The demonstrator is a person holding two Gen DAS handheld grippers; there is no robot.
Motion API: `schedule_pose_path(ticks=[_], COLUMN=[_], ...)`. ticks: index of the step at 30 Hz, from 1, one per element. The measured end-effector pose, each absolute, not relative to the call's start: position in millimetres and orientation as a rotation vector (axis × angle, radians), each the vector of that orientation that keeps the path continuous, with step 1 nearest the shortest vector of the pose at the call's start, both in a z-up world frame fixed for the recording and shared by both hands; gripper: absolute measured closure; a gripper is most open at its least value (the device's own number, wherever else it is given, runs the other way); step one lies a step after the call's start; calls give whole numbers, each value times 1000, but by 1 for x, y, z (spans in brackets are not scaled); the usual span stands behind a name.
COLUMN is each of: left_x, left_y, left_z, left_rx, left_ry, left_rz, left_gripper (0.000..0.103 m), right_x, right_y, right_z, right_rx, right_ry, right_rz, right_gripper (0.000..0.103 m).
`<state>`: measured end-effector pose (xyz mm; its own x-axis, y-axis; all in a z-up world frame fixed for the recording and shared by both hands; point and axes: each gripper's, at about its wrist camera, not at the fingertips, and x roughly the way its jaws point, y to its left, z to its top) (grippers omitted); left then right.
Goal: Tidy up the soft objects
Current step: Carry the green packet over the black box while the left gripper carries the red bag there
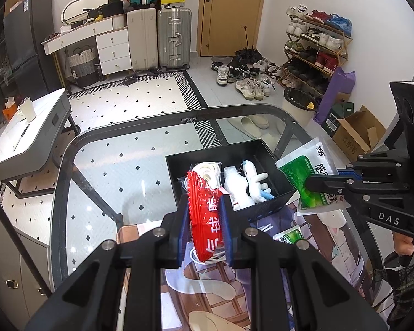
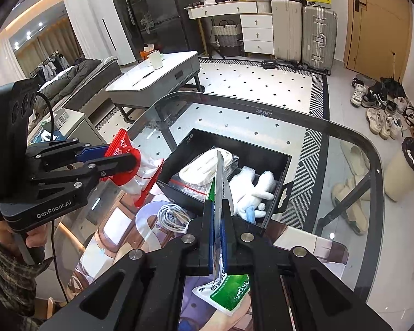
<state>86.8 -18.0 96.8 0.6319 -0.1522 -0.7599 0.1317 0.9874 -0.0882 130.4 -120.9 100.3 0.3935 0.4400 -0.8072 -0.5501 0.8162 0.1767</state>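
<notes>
Gripping a red packet [image 1: 207, 215] in my left gripper [image 1: 205, 220] and a green sachet [image 1: 314, 179] in my right gripper [image 2: 219, 220], both clenched near the black box [image 1: 220, 154].

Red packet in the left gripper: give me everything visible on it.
The red packet is a glossy plastic pouch with white Chinese characters, serrated end seams and a clear middle section showing white contents. The left gripper is shut on it, blue pads pinching both sides. It is held in the air, standing lengthwise between the fingers, near the black box and touching nothing else visible.
</notes>
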Motion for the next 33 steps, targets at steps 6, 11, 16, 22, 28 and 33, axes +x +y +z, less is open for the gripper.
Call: schedule_pose_path(ticks=[6, 11, 16, 22, 28, 33], left_x=[102, 116, 124, 136, 147, 158], left_y=[-19, -21, -21, -22, -21, -22], left_z=[98, 96, 91, 87, 81, 71], left_rx=[-28, -24, -36, -47, -53, -66], left_ry=[873, 878, 881, 886, 891, 909], left_rz=[-167, -169, -177, -180, -191, -200], left_gripper=[84, 84, 84, 84, 84, 84], right_x=[140, 150, 157, 169, 182, 194], right_y=[-120, -118, -112, -106, -101, -94], right_z=[100, 97, 95, 93, 88, 76], right_rx=[-120, -116, -110, -100, -91, -81], right_ry=[985, 989, 995, 999, 1008, 1030], right_rz=[627, 636, 642, 651, 670, 683], right_gripper=[99, 99, 99, 99, 99, 99])
